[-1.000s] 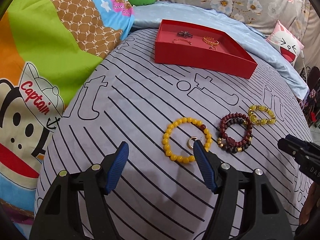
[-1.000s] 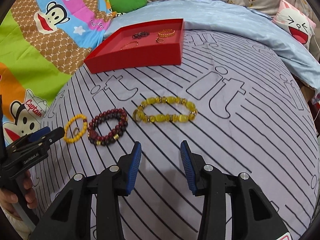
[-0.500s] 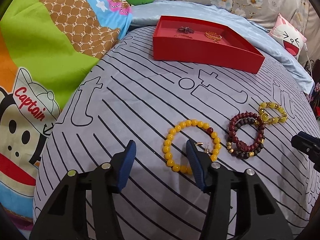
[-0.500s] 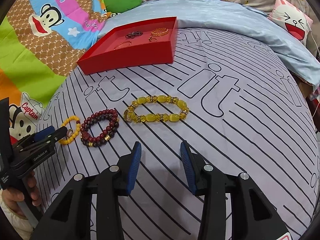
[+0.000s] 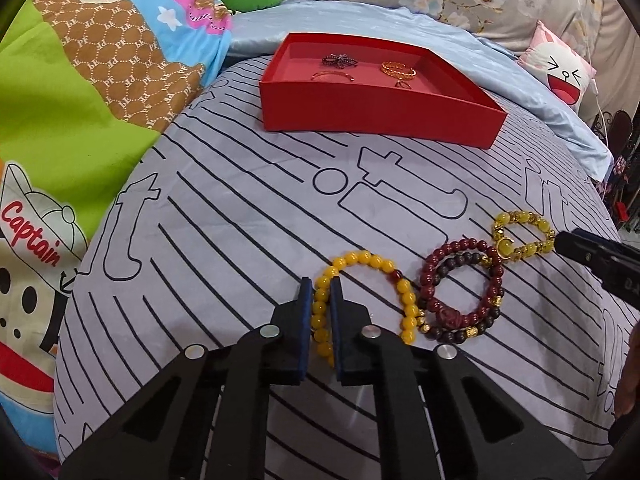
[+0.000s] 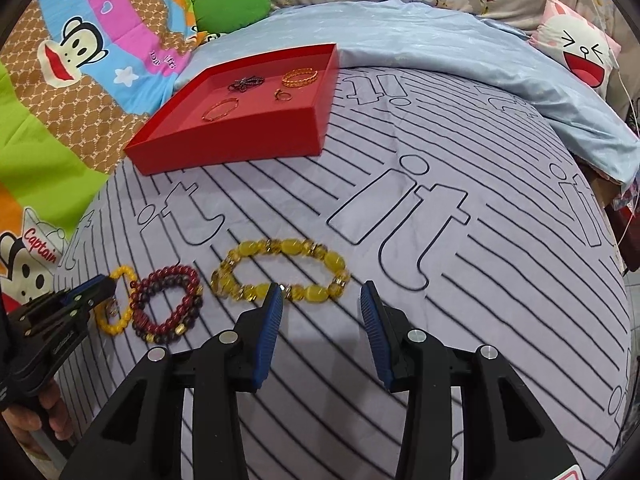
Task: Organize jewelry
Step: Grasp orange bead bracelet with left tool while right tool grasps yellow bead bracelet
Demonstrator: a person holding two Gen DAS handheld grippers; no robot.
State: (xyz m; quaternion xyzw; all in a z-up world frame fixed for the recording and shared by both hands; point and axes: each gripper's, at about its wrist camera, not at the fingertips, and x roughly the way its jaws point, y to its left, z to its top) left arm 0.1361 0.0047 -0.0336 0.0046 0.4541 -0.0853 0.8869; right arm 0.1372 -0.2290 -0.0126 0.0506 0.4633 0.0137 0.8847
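Note:
My left gripper [image 5: 320,286] is shut on the left side of the yellow bead bracelet [image 5: 376,266], which lies on the striped grey bedspread; it also shows in the right wrist view [image 6: 120,322]. A dark red bead bracelet [image 5: 460,288] lies just right of it. A large yellow-stone bracelet [image 6: 282,270] lies further right. My right gripper [image 6: 322,294] is open, its left fingertip [image 6: 274,300] at that bracelet's near edge. The red tray [image 5: 376,110] at the back holds several small pieces of jewelry.
A cartoon monkey blanket [image 5: 80,92] covers the left side. A light blue quilt [image 6: 440,48] lies behind the tray. A pink face pillow [image 6: 580,52] and a green cushion [image 6: 230,6] sit at the back. The bed edge drops off at far right.
My left gripper has moved forward and shut on the yellow bead bracelet. My right gripper has opened wider and come closer to the large yellow-stone bracelet.

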